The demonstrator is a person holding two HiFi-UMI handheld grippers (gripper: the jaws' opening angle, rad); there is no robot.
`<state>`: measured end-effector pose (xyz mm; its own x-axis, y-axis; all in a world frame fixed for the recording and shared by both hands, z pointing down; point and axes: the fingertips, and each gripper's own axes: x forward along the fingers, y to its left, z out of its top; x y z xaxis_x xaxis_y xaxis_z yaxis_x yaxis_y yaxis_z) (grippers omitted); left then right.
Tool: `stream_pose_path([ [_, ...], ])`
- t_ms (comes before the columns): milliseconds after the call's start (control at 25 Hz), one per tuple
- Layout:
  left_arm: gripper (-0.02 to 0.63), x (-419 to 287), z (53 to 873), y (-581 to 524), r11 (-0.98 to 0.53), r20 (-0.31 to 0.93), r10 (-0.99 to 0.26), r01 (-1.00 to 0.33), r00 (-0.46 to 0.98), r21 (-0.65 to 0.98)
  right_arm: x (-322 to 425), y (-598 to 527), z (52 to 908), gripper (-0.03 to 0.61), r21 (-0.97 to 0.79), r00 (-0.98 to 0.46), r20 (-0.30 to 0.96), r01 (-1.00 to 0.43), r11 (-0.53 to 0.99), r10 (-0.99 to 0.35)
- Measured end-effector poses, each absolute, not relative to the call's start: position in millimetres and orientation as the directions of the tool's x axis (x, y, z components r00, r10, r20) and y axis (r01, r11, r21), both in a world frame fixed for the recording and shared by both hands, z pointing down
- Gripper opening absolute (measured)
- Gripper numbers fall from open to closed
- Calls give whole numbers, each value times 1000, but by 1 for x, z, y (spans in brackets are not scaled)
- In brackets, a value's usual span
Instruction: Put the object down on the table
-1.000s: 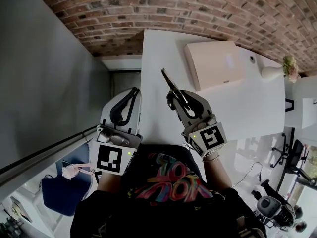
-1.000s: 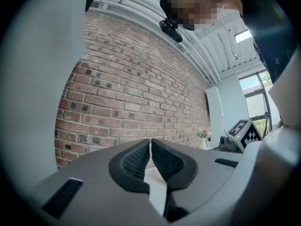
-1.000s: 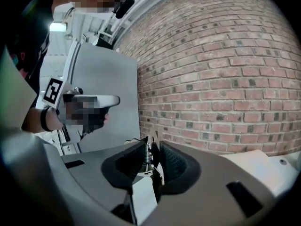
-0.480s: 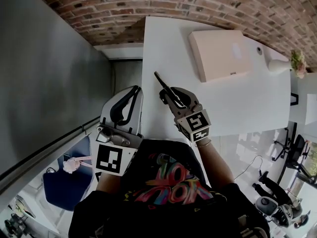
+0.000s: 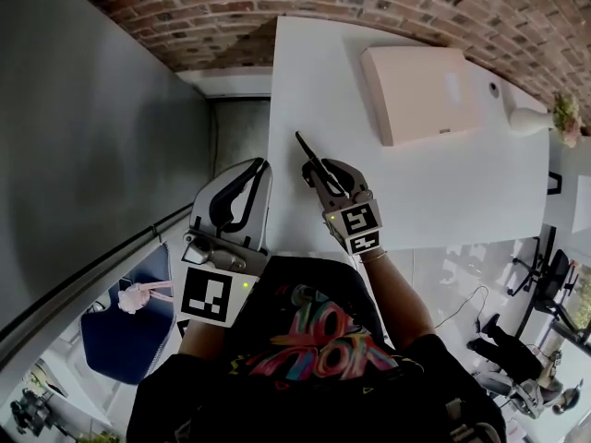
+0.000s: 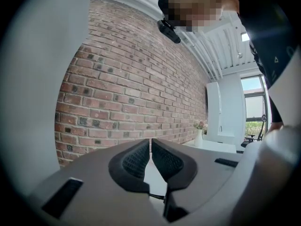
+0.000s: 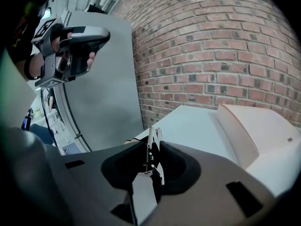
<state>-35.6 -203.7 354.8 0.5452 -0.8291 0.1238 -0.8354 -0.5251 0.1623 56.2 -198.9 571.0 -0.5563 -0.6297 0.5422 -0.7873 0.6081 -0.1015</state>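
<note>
My right gripper (image 5: 319, 177) is shut on a slim pliers-like tool (image 5: 310, 153), dark in the head view, that sticks out past the fingertips over the near left part of the white table (image 5: 462, 192). In the right gripper view the tool's toothed metal jaws (image 7: 152, 142) stand upright between the pads of the right gripper (image 7: 151, 158), above the table (image 7: 195, 124). Whether the tool touches the table is unclear. My left gripper (image 5: 259, 166) hangs off the table's left edge, shut with nothing in it; its pads (image 6: 136, 158) meet.
A pale pink box (image 5: 425, 90) lies at the table's far middle, and also shows at the right (image 7: 256, 126). A white vase with flowers (image 5: 540, 118) stands at the far right corner. A brick wall (image 5: 369, 7) runs behind; a grey panel (image 5: 92, 137) is left.
My right gripper has come down toward the table with the tool still in it. The left gripper has sunk a little beside the table edge.
</note>
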Motion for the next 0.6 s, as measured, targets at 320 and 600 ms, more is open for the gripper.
stream_pose_path([
  [320,34,-37,359,-207,-521,126,-831,-837,543,170,53,-200,589,114,-34,-516,566,-794,607,-643],
  [600,34,-33,358,-208,-522,121,-831,-836,543,169,54,-199,592,114,-38,-515,568,-796,604,-642],
])
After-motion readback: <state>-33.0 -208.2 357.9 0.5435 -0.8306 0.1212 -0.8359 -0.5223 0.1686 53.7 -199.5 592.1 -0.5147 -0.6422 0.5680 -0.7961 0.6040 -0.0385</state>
